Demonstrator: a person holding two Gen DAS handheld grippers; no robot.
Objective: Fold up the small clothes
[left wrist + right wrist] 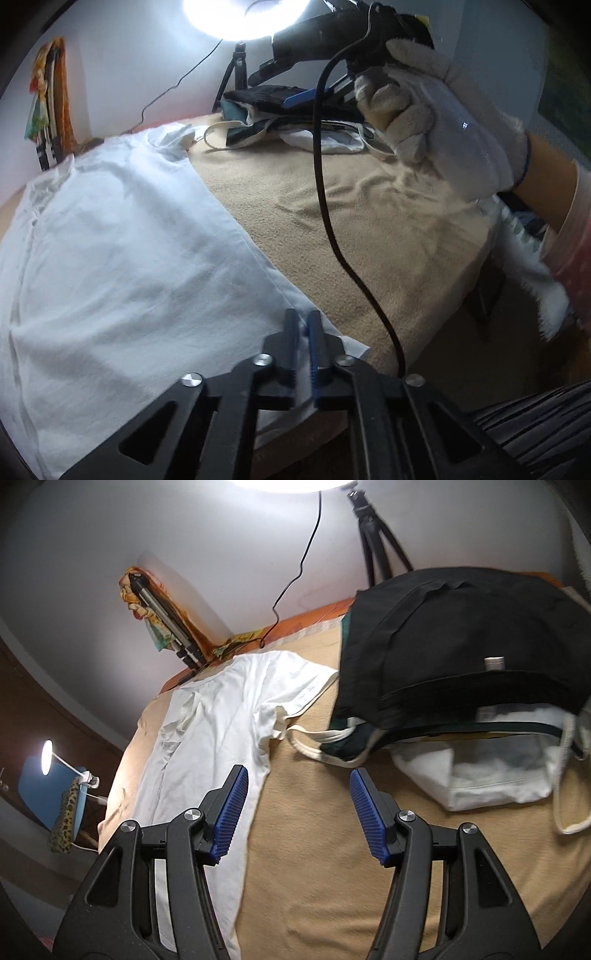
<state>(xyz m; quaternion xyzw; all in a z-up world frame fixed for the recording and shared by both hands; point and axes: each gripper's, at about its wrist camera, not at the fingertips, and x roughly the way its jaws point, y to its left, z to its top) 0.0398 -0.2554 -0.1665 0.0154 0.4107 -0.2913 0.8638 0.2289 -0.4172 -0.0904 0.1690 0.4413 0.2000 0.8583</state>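
Pinched nearly closed on the near hem corner of the white T-shirt, the left gripper, with a sliver of cloth between its blue pads. Spread flat ahead and to the left of that claw, the shirt, lying on the tan blanket, collar end farthest away. Held high over bare blanket with jaws wide apart and nothing between them, the right gripper, in a white-gloved hand; shirt edge just under its left finger, far sleeve ahead. For a clean fold: best to bring the free claw down onto the far sleeve or shoulder on the same edge, grip only the top layers, then lift both ends together and carry them evenly across, keeping the edge taut to avoid a skewed crease. Counted: one shirt laid out, two grippers, one pile of other clothes ahead and right of the open claw, perhaps four or five pieces, hard to separate in the heap.
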